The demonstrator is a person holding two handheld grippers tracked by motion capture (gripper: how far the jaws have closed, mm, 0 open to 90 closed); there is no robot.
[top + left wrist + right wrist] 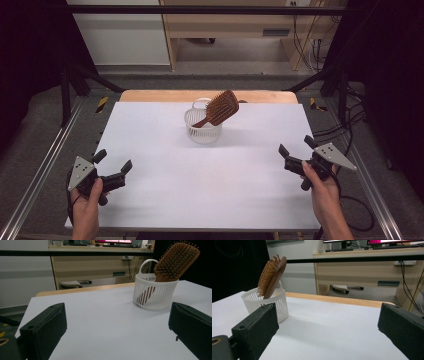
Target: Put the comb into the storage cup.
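A brown wooden hairbrush point(220, 107) point(175, 261) point(272, 276) stands handle-down in a small white slotted basket point(202, 131) point(155, 293) point(254, 301) at the far middle of the white table point(200, 170), its bristled head leaning up over the rim. My left gripper point(113, 159) rests near the front left corner, open and empty. At the right edge my right gripper point(296, 145) is also open with nothing between its fingers. Both are well short of the basket.
A wooden strip point(150, 95) runs along the table's far edge. Metal rails point(45, 165) flank both sides. Cables point(357, 125) lie on the floor at the right. A desk and cabinet point(225, 25) stand beyond the table.
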